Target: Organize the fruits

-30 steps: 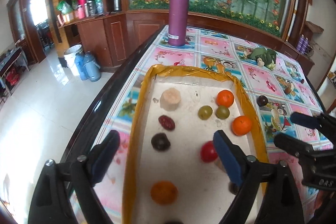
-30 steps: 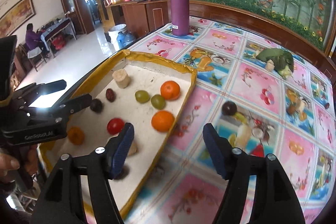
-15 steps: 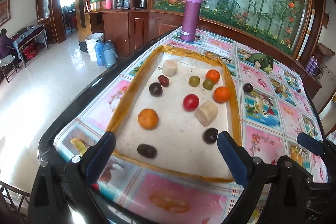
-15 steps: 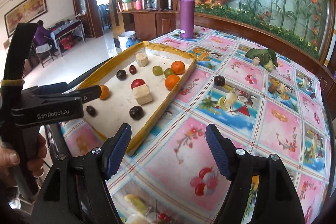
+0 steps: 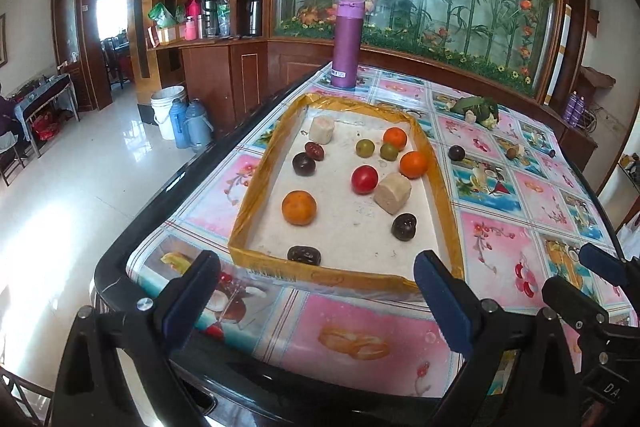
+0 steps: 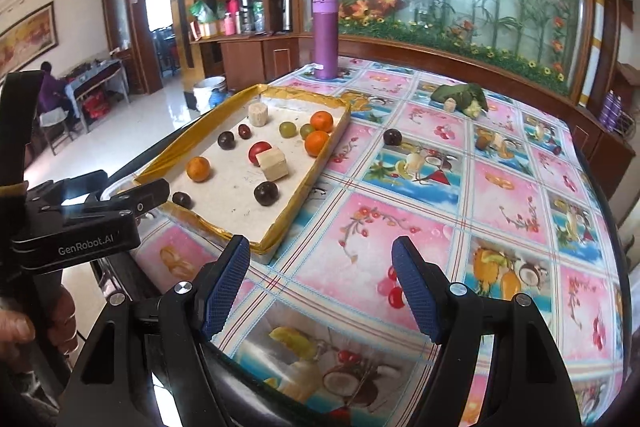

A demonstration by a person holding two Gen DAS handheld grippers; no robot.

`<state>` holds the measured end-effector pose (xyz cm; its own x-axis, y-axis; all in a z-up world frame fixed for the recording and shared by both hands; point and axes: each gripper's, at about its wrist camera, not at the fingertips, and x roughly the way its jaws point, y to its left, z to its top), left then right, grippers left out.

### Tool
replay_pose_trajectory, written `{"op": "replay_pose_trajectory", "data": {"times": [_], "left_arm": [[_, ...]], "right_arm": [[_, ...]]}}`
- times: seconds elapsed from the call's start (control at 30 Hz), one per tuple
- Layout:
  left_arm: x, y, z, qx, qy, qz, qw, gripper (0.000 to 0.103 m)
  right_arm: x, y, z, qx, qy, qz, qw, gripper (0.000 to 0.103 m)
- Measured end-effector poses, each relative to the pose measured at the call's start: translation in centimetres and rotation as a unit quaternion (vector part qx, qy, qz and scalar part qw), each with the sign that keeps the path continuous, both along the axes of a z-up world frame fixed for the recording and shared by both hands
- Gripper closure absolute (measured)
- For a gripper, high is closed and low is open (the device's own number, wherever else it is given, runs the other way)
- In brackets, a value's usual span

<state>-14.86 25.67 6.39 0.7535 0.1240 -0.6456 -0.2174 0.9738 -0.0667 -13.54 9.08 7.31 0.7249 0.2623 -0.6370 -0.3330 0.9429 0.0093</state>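
A shallow tray with a yellow taped rim (image 5: 256, 195) lies on the patterned tablecloth. It holds several fruits: oranges (image 5: 299, 207), a red tomato (image 5: 364, 179), green grapes (image 5: 365, 148), dark plums (image 5: 404, 226) and pale cut chunks (image 5: 393, 191). One dark fruit (image 5: 456, 153) lies loose on the cloth to the right of the tray, also in the right wrist view as the dark fruit (image 6: 392, 137). My left gripper (image 5: 316, 259) hangs open before the tray's near rim, with nothing between its fingers. My right gripper (image 6: 321, 247) stands open over the cloth beside the tray's near right corner (image 6: 264, 251).
A purple flask (image 5: 347, 43) stands behind the tray. A green leaf bundle (image 5: 478, 109) and small fruits (image 5: 511, 153) lie at the far right. The table's black edge (image 5: 160, 195) runs along the left above the floor. A person's hand (image 6: 24, 327) holds the left tool.
Both grippers have drawn back from over the tray toward the table's near edge, so the whole tray now shows. The fruits have not moved.
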Motion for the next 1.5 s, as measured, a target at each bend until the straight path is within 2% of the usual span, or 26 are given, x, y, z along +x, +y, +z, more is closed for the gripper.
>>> {"op": "replay_pose_trajectory", "data": {"times": [0.07,0.33,0.57,0.73,1.07,1.5], "left_arm": [[-0.4,0.1,0.1,0.004,-0.005,0.002,1.0000,0.000],[-1.9,0.4,1.1,0.020,-0.049,0.025,0.9983,0.000],[-2.5,-1.6,1.5,0.046,-0.071,-0.015,0.9963,0.000],[-2.5,-2.5,1.6,0.044,-0.067,-0.037,0.9961,0.000],[-1.5,-2.4,0.9,0.018,-0.041,-0.042,0.9981,0.000],[-1.7,-2.7,1.6,0.020,-0.067,-0.044,0.9966,0.000]], "right_arm": [[-0.5,0.0,0.1,0.001,-0.005,-0.012,1.000,0.030],[-1.5,-0.3,0.7,-0.001,-0.010,-0.045,0.999,0.030],[-1.8,-0.2,0.7,-0.008,-0.010,-0.042,0.999,0.030],[-2.0,-0.2,0.6,-0.012,-0.011,-0.040,0.999,0.030],[-1.7,-1.0,0.4,-0.012,-0.005,-0.046,0.999,0.030],[-1.0,-1.6,0.6,-0.008,-0.010,-0.049,0.999,0.030]]}}
